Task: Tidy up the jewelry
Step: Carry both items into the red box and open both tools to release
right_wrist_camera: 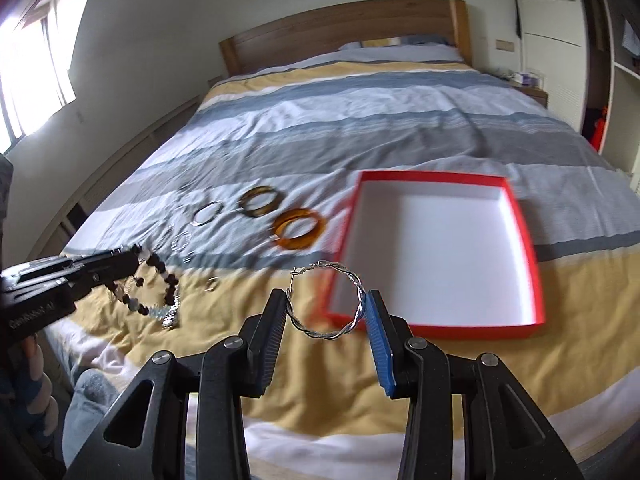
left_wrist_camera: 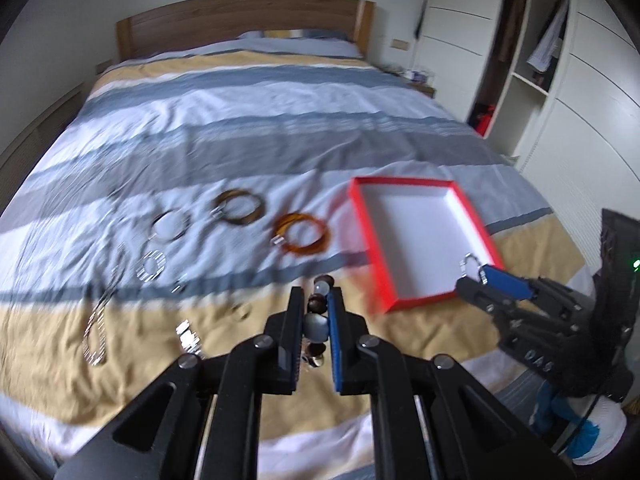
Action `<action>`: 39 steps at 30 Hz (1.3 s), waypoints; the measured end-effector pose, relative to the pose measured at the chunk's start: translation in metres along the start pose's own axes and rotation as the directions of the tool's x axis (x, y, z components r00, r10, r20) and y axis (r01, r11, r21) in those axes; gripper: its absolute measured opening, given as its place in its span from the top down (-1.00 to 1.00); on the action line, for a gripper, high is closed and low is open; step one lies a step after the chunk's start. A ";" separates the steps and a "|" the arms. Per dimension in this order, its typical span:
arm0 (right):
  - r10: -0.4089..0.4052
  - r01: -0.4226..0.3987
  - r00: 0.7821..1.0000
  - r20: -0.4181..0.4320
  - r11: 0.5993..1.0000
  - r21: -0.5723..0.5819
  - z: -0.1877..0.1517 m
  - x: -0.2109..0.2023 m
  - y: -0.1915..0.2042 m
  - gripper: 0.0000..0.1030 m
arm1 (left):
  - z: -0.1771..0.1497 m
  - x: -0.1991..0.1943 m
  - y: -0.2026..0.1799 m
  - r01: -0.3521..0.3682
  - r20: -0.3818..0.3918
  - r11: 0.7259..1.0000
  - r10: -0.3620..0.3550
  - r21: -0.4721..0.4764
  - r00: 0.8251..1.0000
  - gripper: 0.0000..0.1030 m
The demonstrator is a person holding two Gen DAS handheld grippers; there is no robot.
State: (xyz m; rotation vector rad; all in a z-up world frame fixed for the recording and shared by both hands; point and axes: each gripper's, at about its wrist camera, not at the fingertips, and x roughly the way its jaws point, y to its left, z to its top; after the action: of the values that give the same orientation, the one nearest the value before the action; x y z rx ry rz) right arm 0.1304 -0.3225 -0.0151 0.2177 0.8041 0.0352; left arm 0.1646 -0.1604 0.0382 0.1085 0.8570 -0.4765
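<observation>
Right wrist view: right gripper [right_wrist_camera: 326, 312] pinches a twisted silver hoop [right_wrist_camera: 328, 304] across its width, low centre; left gripper [left_wrist_camera: 316, 312] clamps a bead bracelet [left_wrist_camera: 318, 320]. Both hang near the empty red box [right_wrist_camera: 520, 216] at right, probably their destination.

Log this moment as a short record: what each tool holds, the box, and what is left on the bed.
left tool: shut on a bracelet of dark brown and pale grey beads
right tool: shut on a twisted silver wire hoop
red cardboard box with white inside: empty, open, on the bed
on the striped bedcover: amber bangle, brown bangle, thin silver pieces, blurred
</observation>
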 end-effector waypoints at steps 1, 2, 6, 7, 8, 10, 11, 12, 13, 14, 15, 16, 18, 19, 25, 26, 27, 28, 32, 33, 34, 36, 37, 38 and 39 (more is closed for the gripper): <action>-0.017 0.017 1.000 0.002 1.000 0.006 0.004 0.000 -0.011 0.22 | 0.009 0.006 -0.010 0.016 0.005 1.000 -0.016 0.012 1.000 0.80; -0.031 0.031 1.000 0.003 0.999 0.011 0.007 0.002 -0.020 0.22 | 0.019 0.013 -0.021 0.037 0.009 0.999 -0.037 0.022 0.999 0.80; -0.085 0.085 0.996 -0.001 0.996 0.029 0.020 0.011 -0.058 0.22 | 0.046 0.044 -0.055 0.095 0.016 0.994 -0.096 0.053 0.995 0.80; -0.096 0.096 0.995 -0.004 0.995 0.031 0.022 0.014 -0.064 0.22 | 0.050 0.054 -0.061 0.104 0.011 0.993 -0.105 0.056 0.994 0.80; -0.105 0.105 0.994 -0.008 0.994 0.033 0.024 0.018 -0.071 0.22 | 0.052 0.067 -0.067 0.116 -0.003 0.992 -0.116 0.057 0.993 0.80; -0.121 0.122 0.992 -0.023 0.992 0.036 0.027 0.029 -0.084 0.22 | 0.053 0.092 -0.077 0.140 -0.041 0.989 -0.138 0.052 0.990 0.80; -0.127 0.129 0.991 -0.033 0.991 0.036 0.027 0.035 -0.090 0.22 | 0.050 0.106 -0.082 0.143 -0.066 0.988 -0.139 0.055 0.988 0.80; -0.133 0.134 0.990 -0.045 0.990 0.034 0.026 0.040 -0.096 0.22 | 0.046 0.116 -0.085 0.144 -0.085 0.988 -0.139 0.060 0.987 0.80; -0.138 0.140 0.989 -0.060 0.990 0.033 0.025 0.048 -0.101 0.22 | 0.042 0.129 -0.088 0.148 -0.108 0.987 -0.141 0.062 0.984 0.80; -0.140 0.142 0.987 -0.076 0.989 0.033 0.024 0.056 -0.106 0.22 | 0.037 0.139 -0.090 0.151 -0.133 0.987 -0.142 0.061 0.981 0.80; -0.140 0.143 0.986 -0.088 0.989 0.032 0.021 0.061 -0.108 0.22 | 0.030 0.149 -0.091 0.155 -0.154 0.986 -0.144 0.060 0.977 0.80; -0.140 0.144 0.985 -0.104 0.989 0.029 0.019 0.068 -0.112 0.22 | 0.025 0.158 -0.092 0.163 -0.176 0.985 -0.151 0.058 0.973 0.80; -0.141 0.145 0.981 -0.131 0.989 0.022 0.013 0.078 -0.116 0.22 | 0.016 0.170 -0.092 0.171 -0.204 0.984 -0.156 0.054 0.966 0.80; -0.141 0.145 0.980 -0.144 0.989 0.019 0.011 0.083 -0.118 0.22 | 0.012 0.176 -0.092 0.175 -0.216 0.983 -0.160 0.051 0.963 0.80; -0.147 0.148 0.971 -0.188 0.989 -0.012 -0.001 0.100 -0.122 0.22 | -0.001 0.194 -0.093 0.193 -0.261 0.980 -0.175 0.046 0.949 0.79; -0.150 0.149 0.970 -0.191 0.989 -0.021 -0.002 0.101 -0.121 0.22 | -0.001 0.195 -0.094 0.194 -0.264 0.980 -0.174 0.050 0.949 0.79; -0.152 0.149 0.969 -0.195 0.988 -0.030 -0.003 0.102 -0.119 0.21 | -0.001 0.195 -0.094 0.192 -0.265 0.980 -0.171 0.054 0.949 0.79; -0.154 0.150 0.968 -0.200 0.988 -0.036 -0.003 0.104 -0.118 0.21 | -0.001 0.195 -0.095 0.189 -0.266 0.980 -0.168 0.056 0.949 0.79; -0.174 0.164 0.960 -0.221 0.985 -0.062 -0.003 0.106 -0.115 0.20 | 0.001 0.198 -0.093 0.182 -0.278 0.982 -0.162 0.049 0.947 0.77; -0.176 0.165 0.958 -0.226 0.984 -0.063 -0.003 0.105 -0.115 0.15 | 0.002 0.198 -0.092 0.175 -0.280 0.983 -0.154 0.051 0.948 0.77; -0.177 0.168 0.957 -0.230 0.984 -0.062 -0.003 0.105 -0.115 0.12 | 0.002 0.198 -0.092 0.170 -0.283 0.984 -0.149 0.051 0.947 0.75; -0.181 0.174 0.956 -0.233 0.983 -0.050 -0.002 0.101 -0.117 -0.03 | 0.003 0.196 -0.090 0.181 -0.287 0.983 -0.162 0.040 0.944 0.66; -0.182 0.177 0.956 -0.231 0.983 -0.046 -0.001 0.099 -0.117 -0.05 | 0.004 0.193 -0.089 0.179 -0.279 0.983 -0.162 0.037 0.946 0.52; -0.187 0.182 0.956 -0.227 0.982 -0.044 0.000 0.096 -0.117 -0.05 | 0.005 0.189 -0.088 0.181 -0.271 0.983 -0.165 0.035 0.948 0.43; -0.194 0.189 0.956 -0.220 0.981 -0.047 0.001 0.091 -0.116 -0.05 | 0.006 0.185 -0.088 0.185 -0.264 0.982 -0.171 0.032 0.949 0.31</action>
State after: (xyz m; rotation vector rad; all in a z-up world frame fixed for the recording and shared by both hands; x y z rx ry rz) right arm 0.1883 -0.4255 -0.1032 0.1113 1.0464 -0.1147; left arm 0.2330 -0.3067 -0.0880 0.1482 1.1175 -0.6662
